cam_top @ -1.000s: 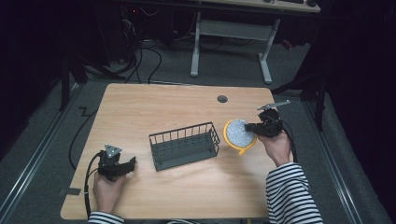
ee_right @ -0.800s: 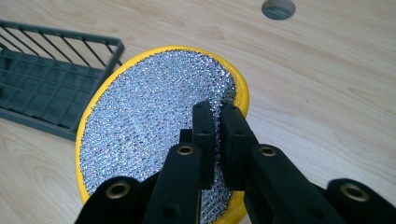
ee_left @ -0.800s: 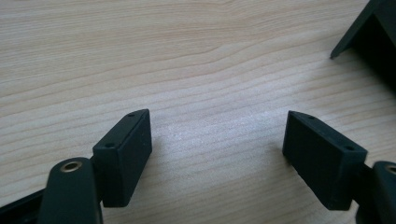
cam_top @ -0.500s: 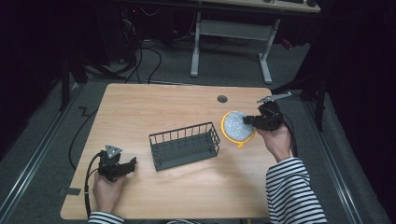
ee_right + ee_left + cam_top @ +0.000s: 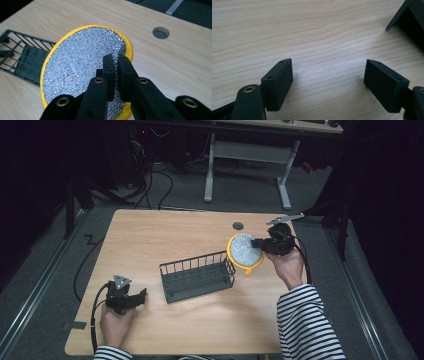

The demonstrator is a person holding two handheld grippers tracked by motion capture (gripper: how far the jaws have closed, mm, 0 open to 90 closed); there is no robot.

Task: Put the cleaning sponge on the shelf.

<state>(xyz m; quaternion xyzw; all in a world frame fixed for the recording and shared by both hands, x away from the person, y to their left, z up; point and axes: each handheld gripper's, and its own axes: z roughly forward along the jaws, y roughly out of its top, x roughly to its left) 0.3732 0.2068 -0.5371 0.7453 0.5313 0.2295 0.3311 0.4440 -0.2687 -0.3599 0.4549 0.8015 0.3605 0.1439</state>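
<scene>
A round yellow sponge with a glittery silver face [image 5: 244, 250] [image 5: 82, 62] hangs tilted above the table, just right of the dark wire basket [image 5: 198, 276]. My right gripper [image 5: 260, 243] [image 5: 115, 62] is shut on the sponge's edge, its jaws pinching the silver mesh. My left gripper [image 5: 141, 295] [image 5: 328, 75] rests near the table's front left, open, with bare wood between its jaws. A corner of the basket [image 5: 409, 17] shows at the top right of the left gripper view.
The wooden table [image 5: 150, 235] has a round cable hole [image 5: 238, 226] [image 5: 160, 32] near its far edge. The basket [image 5: 22, 55] lies below and left of the sponge. Cables and a desk frame stand on the floor beyond the table.
My right gripper has carried the sponge a little up and toward the far side, tilting it more upright beside the basket. The left gripper has stayed put.
</scene>
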